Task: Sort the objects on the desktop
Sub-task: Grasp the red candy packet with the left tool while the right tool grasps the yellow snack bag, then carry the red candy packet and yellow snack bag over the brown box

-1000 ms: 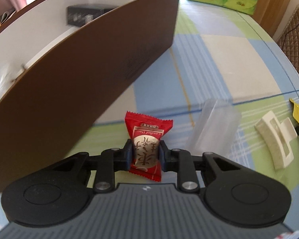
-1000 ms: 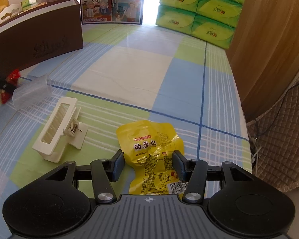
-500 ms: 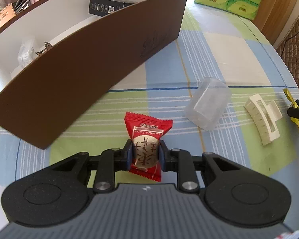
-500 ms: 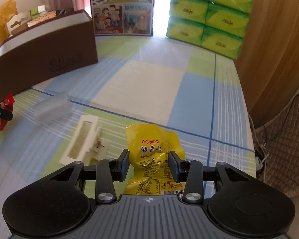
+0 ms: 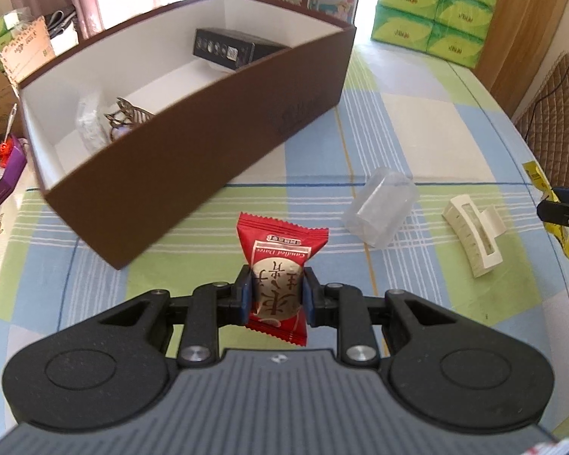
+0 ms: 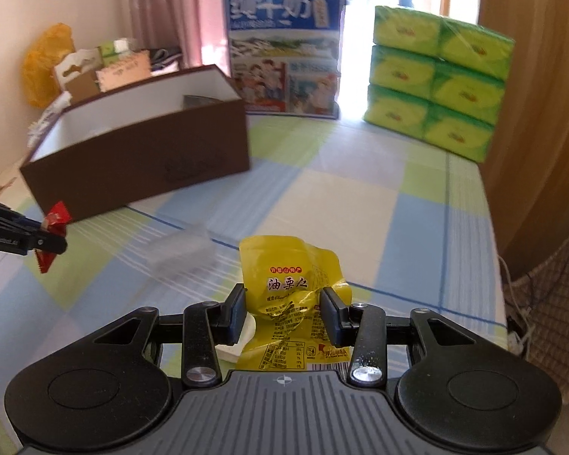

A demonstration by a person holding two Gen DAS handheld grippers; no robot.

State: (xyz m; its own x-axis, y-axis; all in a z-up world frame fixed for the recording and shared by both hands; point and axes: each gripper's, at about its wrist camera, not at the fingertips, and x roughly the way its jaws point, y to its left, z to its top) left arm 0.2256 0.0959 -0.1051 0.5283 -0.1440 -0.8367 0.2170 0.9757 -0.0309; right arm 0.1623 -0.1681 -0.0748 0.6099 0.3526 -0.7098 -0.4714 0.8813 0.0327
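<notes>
My left gripper (image 5: 277,295) is shut on a red wrapped candy (image 5: 280,250) and holds it above the checked tablecloth, in front of the open brown box (image 5: 208,144). The right gripper (image 6: 282,314) is shut on a crumpled yellow snack pouch (image 6: 288,265), which hangs clear of the table. On the cloth between the two lie a clear plastic case (image 5: 379,208) and a white hair clip (image 5: 474,235). The clip (image 6: 235,345) shows just under the right gripper's left finger. In the right wrist view the left gripper (image 6: 45,239) and its candy (image 6: 55,220) sit at the far left, near the brown box (image 6: 151,163).
Inside the brown box lie a black carton (image 5: 227,47), a metal hair clip (image 5: 129,113) and a clear wrapped item. Green tissue packs (image 6: 436,83) and a milk carton case (image 6: 284,49) stand at the back. A chair (image 5: 557,106) is beyond the table's right edge.
The right jaws closed in on the yellow pouch and lifted it off the cloth. The left gripper rose and drew back from the brown box with the candy still held.
</notes>
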